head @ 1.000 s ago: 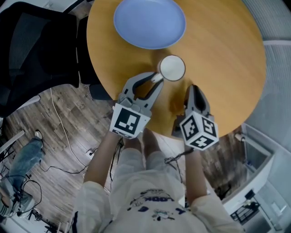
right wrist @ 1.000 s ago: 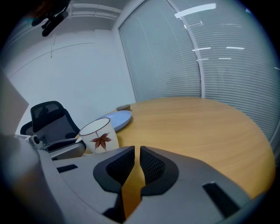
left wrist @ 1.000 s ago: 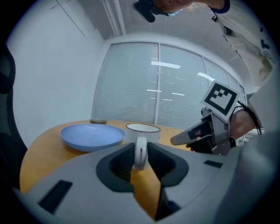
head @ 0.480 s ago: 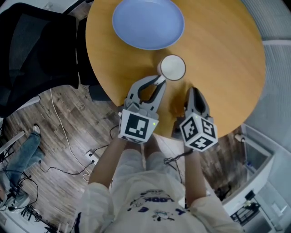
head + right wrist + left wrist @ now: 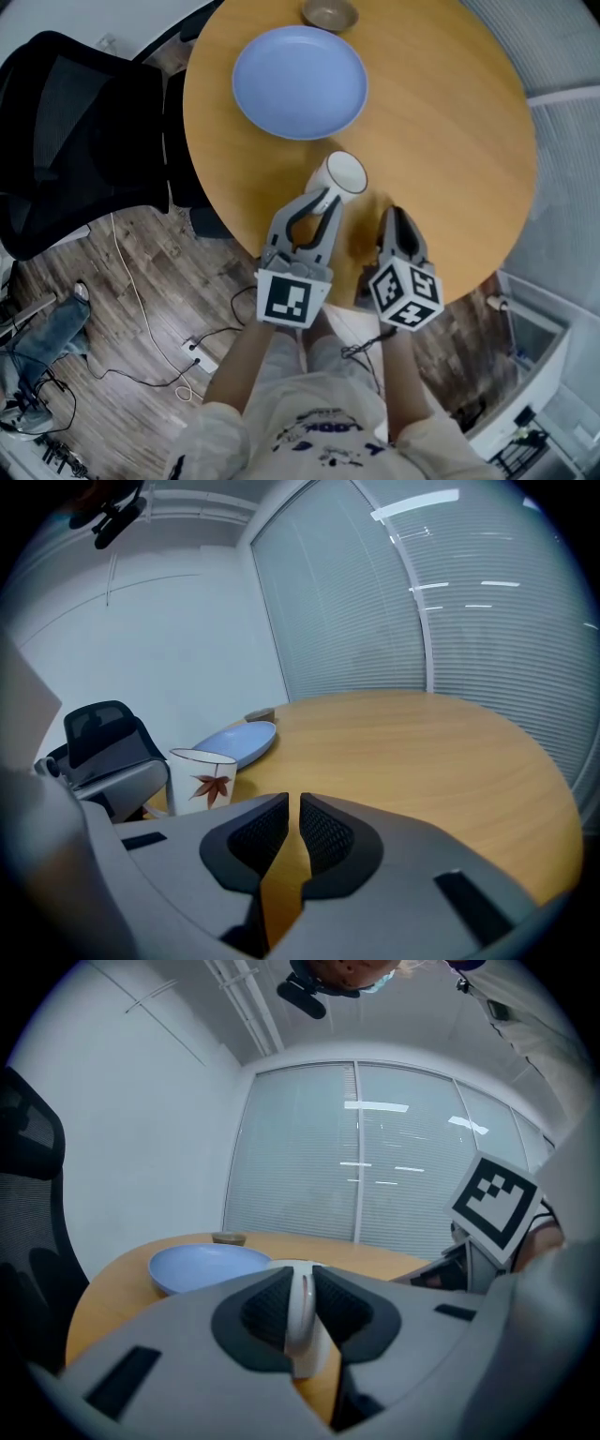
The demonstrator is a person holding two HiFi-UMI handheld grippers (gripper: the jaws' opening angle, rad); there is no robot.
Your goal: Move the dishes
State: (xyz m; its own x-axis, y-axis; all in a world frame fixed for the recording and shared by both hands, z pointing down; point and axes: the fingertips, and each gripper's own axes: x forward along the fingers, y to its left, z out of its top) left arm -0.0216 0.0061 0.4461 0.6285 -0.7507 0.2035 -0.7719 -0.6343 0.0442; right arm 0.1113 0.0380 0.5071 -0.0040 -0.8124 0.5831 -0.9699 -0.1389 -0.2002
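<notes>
The fingers of my left gripper [image 5: 324, 195], just now closing, pinch the handle [image 5: 300, 1314] of the maple-leaf mug [image 5: 341, 174], which sits straight ahead of them over the desk [image 5: 450, 141], the blue plate [image 5: 298, 82] just beyond, while my right gripper [image 5: 397, 212] hovers alongside, fingers a narrow gap apart on nothing.

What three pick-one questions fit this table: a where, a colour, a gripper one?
1. Where on the table is the small brown bowl? A near edge. B far edge, beyond the blue plate. C on the plate.
2. What colour is the leaf on the mug? A red. B green. C yellow.
3. What does the left gripper do? A hangs empty. B holds the plate. C grips the mug's handle.
Answers: B, the head view shows it; A, the right gripper view shows it; C, its fingers pinch the handle.
</notes>
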